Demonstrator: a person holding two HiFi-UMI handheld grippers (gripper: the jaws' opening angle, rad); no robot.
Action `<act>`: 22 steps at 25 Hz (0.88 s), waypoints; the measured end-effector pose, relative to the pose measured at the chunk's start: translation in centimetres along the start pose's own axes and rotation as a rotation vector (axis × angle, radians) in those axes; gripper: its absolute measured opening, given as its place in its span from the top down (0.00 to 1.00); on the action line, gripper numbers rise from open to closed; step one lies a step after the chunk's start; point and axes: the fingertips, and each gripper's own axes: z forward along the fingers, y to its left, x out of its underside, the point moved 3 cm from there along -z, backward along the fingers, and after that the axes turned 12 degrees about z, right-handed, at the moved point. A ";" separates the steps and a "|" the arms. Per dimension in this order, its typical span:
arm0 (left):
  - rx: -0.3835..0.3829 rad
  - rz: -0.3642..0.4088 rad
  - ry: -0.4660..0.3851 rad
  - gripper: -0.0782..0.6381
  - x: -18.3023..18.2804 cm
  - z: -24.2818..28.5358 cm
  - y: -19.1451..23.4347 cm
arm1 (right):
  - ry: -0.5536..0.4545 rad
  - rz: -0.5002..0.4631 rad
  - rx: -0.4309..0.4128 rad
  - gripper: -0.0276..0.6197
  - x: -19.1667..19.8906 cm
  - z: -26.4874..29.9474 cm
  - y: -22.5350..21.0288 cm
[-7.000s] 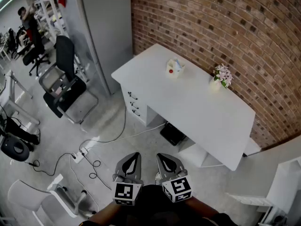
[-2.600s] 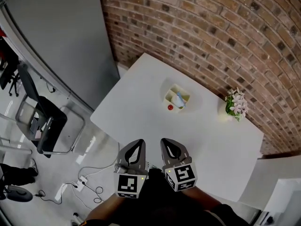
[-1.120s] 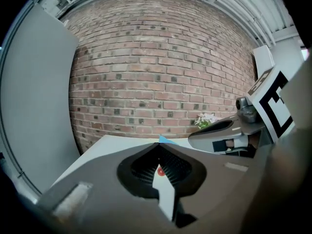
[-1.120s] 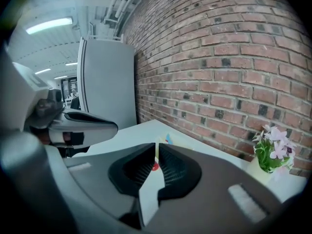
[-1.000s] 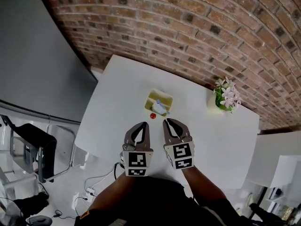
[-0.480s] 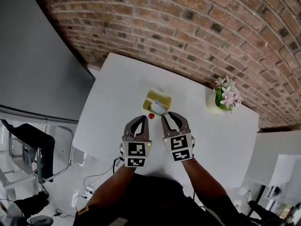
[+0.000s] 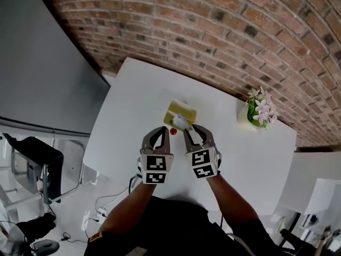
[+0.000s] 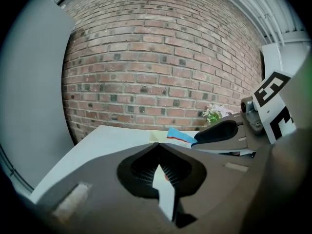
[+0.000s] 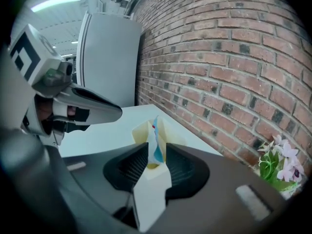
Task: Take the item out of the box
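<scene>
A pale yellow box (image 7: 181,111) stands on the white table (image 7: 133,105), with a white and blue packet (image 7: 181,123) sticking up out of it. A small red thing (image 7: 173,132) lies at the box's near side. My right gripper (image 7: 193,133) is just short of the box; its jaws have just been opening and stand open. In the right gripper view the packet (image 9: 156,143) shows upright in the gap beyond the fingertips, untouched. My left gripper (image 7: 158,136) is shut and empty, left of the box, beside the red thing.
A small pot of pink flowers (image 7: 258,110) stands at the table's far right by the brick wall (image 7: 224,31). A grey partition (image 7: 42,63) rises left of the table. A chair (image 7: 32,159) and cables are on the floor below the table's left edge.
Both grippers have moved forward and down to the box. The right gripper's jaws, shut a second ago, have parted. The left gripper stays shut.
</scene>
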 end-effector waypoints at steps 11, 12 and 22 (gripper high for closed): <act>-0.019 -0.010 0.016 0.88 0.1 0.6 0.4 | 0.047 -0.026 0.022 0.88 1.0 1.1 -0.5; -0.021 -0.010 0.016 0.88 0.1 0.6 0.5 | 0.050 -0.030 0.025 0.89 1.0 1.1 -0.5; -0.041 -0.017 0.018 0.88 0.2 -0.4 0.6 | 0.025 -0.012 0.029 0.94 0.1 0.1 -0.4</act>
